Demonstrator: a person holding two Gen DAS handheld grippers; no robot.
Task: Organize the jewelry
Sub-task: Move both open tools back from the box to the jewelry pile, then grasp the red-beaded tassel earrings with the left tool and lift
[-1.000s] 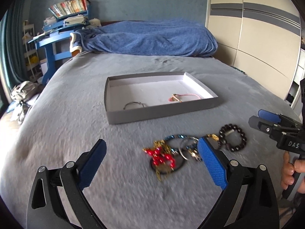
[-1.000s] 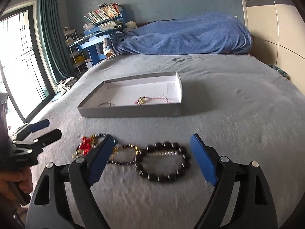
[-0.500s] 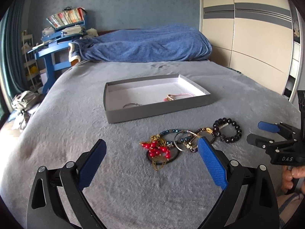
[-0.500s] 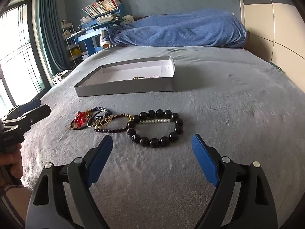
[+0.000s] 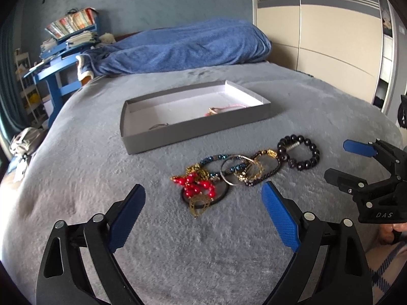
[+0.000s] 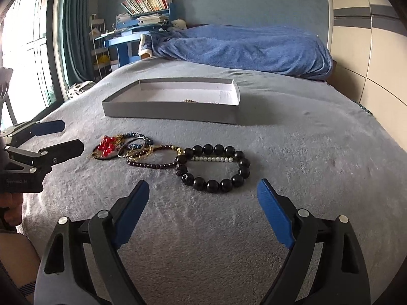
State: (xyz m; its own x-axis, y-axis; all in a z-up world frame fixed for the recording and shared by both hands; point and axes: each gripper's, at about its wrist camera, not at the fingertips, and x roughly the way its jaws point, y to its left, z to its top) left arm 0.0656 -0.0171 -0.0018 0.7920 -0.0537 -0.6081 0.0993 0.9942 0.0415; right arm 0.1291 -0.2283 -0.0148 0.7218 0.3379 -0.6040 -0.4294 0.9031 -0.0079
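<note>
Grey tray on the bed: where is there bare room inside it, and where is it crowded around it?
Inside the grey tray, the floor between the thin ring and the pink-corded piece is bare, as is its far-left corner. The blanket left of the tray is free. The jewelry pile in front is crowded.

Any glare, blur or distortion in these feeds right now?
Right wrist view: the bright window at left is blown out, yet the big black bead bracelet reads sharp. Left wrist view: even light; the tangled jewelry pile is clear. Both views: fisheye bends the grey shallow cardboard tray, and corners are dark.
</note>
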